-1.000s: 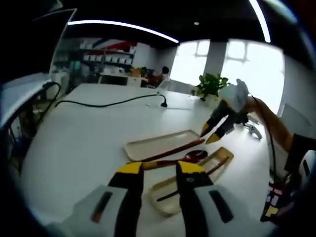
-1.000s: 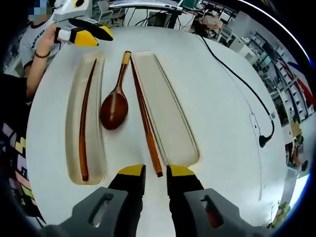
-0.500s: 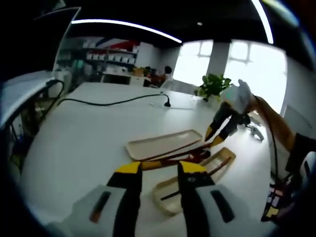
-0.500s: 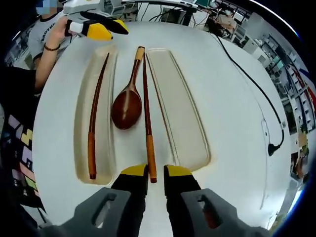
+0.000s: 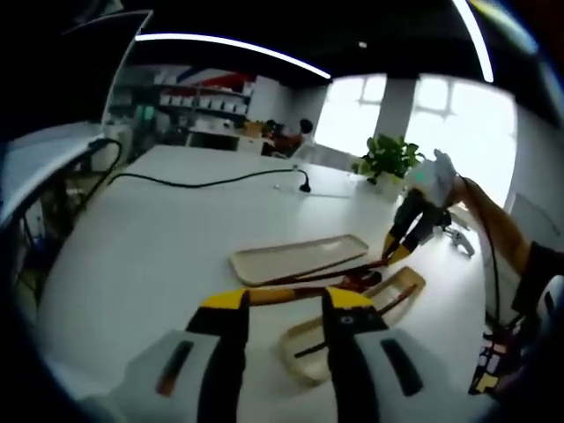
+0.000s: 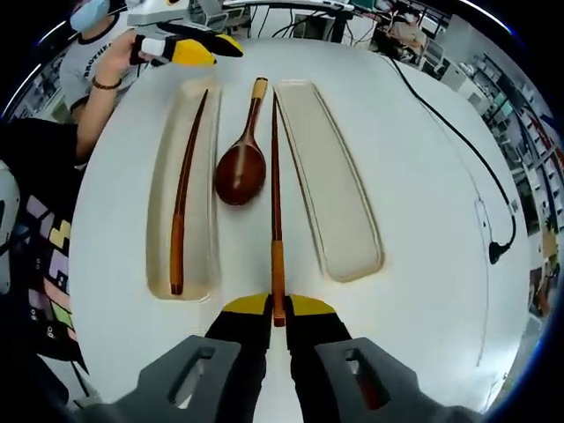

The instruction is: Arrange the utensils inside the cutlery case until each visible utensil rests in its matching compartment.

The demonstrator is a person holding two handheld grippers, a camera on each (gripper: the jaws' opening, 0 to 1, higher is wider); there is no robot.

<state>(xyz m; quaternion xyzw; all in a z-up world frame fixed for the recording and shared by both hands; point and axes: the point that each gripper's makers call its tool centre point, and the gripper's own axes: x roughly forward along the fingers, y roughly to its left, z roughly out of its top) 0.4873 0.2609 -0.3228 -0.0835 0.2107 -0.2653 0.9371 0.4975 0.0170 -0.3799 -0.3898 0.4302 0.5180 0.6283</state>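
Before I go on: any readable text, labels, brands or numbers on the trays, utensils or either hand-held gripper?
No readable text anywhere.
Both tray halves and: plain, unmarked.
Spoon and both chopsticks and: no markings.
Right hand-held gripper and left hand-held gripper: no lettering visible.
Background shelves: coloured shapes, too blurred to read.

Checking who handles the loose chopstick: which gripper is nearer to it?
Right. The right gripper has its jaws around the loose chopstick's thick end; the left gripper hovers past the far end of the trays.
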